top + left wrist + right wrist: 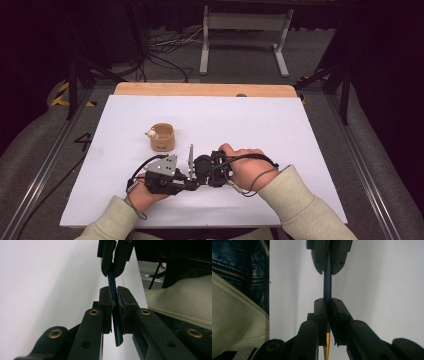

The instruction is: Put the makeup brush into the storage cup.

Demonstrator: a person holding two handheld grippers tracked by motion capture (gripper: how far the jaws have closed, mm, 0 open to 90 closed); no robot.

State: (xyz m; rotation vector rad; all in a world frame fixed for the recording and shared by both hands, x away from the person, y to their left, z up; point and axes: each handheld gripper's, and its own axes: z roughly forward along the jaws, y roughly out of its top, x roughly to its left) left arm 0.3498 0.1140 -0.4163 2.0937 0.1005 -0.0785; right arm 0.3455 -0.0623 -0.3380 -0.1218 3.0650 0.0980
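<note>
Spanning the gap between two hand-held grippers, a dark pen (113, 287) with a gold-coloured tip (326, 347) is clamped at both ends just above the white table top (280, 125), near the person's edge of it. In the left gripper view, the left gripper (113, 307) has its jaws pressed tight on the pen's barrel, and the blunt dark end pokes out behind them. In the right gripper view, the right gripper (327, 312) grips the same barrel just as narrowly — the gold tip shows below its jaws, pointing back toward the hand. Each view also catches the other gripper's jaws farther up the pen, closed on it as well.

From the high view the two tools meet nose to nose, the left hand (145, 192) and right hand (250, 167) coming in from the bottom edge in pale green sleeves (300, 200). A slim grey stick (190, 157) lies on the table just beyond the grippers.

Farther out, up and to the left, stands a round wooden cup (163, 138) — open at the top, with a small pale figure (150, 133) perched at its rim. What else the cup holds cannot be made out.
</note>
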